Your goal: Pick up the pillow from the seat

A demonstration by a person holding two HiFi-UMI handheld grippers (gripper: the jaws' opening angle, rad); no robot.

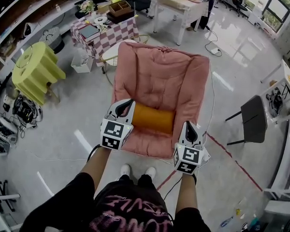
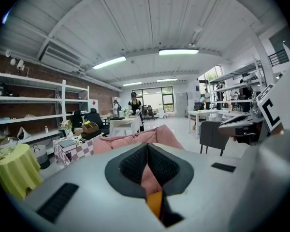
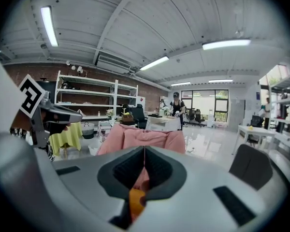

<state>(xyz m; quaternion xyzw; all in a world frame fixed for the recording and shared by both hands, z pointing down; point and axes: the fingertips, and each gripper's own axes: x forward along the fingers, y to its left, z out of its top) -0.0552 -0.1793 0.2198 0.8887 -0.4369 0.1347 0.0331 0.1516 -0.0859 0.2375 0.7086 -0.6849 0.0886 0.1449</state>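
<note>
light: bright, ceiling tubes (image 2: 179,52) | glare: floor (image 1: 222,81) | edges: fisheye-bent, dark corners | near field: perhaps soft

My head cam sits high, facing steeply down onto the pink chair (image 1: 157,76), fairly near. Cams on left claw (image 1: 129,103) & right claw (image 1: 187,124) sit low by the chair's front edge, facing level across the room over their own tips. All 3 share chair + orange pillow (image 1: 153,118). Both claw cams also catch the wall shelves (image 2: 34,100) & each other's claw.
</note>
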